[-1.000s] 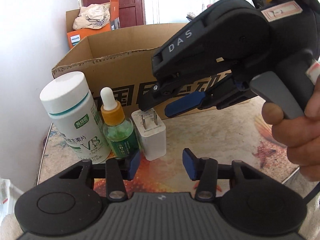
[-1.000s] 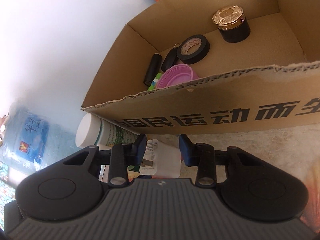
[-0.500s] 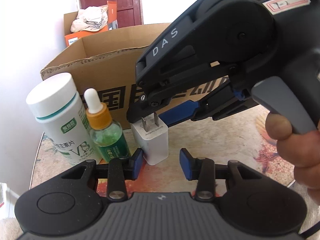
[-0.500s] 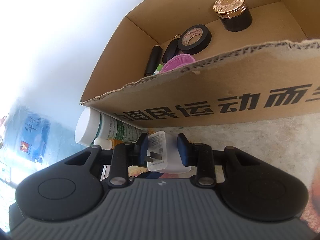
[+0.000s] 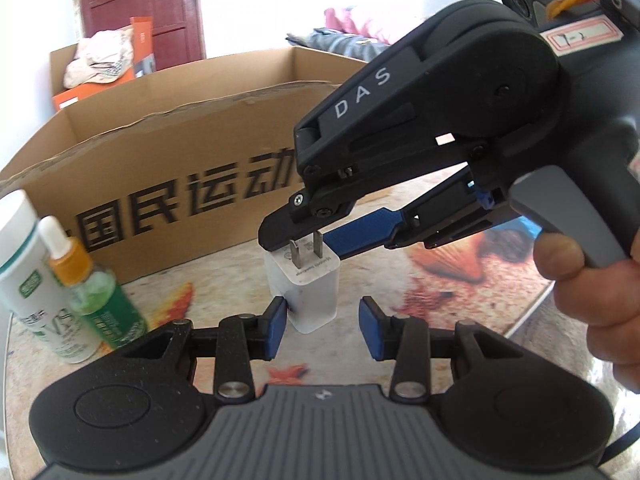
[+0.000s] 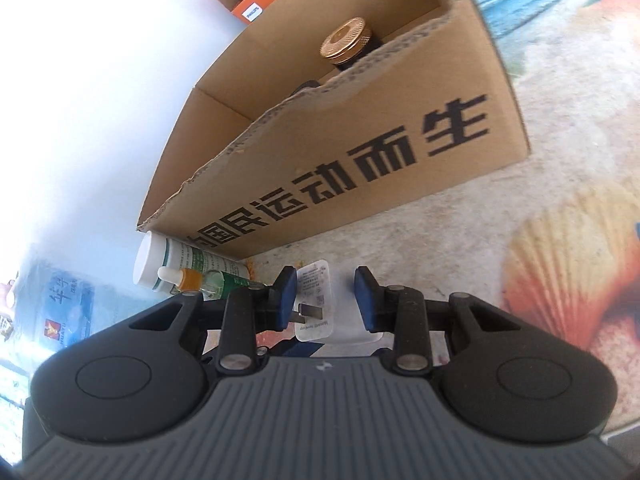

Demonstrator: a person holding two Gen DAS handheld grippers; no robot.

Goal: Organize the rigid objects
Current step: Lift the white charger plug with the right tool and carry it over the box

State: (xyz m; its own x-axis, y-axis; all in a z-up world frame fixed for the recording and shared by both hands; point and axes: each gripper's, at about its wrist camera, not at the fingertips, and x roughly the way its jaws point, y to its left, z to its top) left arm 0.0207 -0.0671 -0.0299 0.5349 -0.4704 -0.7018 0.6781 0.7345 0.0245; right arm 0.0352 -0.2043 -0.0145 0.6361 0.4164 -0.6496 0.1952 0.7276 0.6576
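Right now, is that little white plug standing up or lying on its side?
Standing up. The white charger plug rests on its base on the table, its two metal prongs pointing upward.

Big black Chinese characters run along the front wall of the cardboard box (image 5: 168,184), reading 国民运动 from the left wrist view and 运动而生 further along from the right wrist view. White letters "DAS" sit on the black arm of the right gripper (image 5: 320,240), and a red-bordered sticker near its top carries handwriting too faint to read. At the table's left edge, the white bottle (image 5: 28,280) shows "VB" under a green logo. The orange carton (image 6: 256,10) behind the box says "PHILIPS". The white charger (image 5: 308,284) bears tiny print, unreadable.
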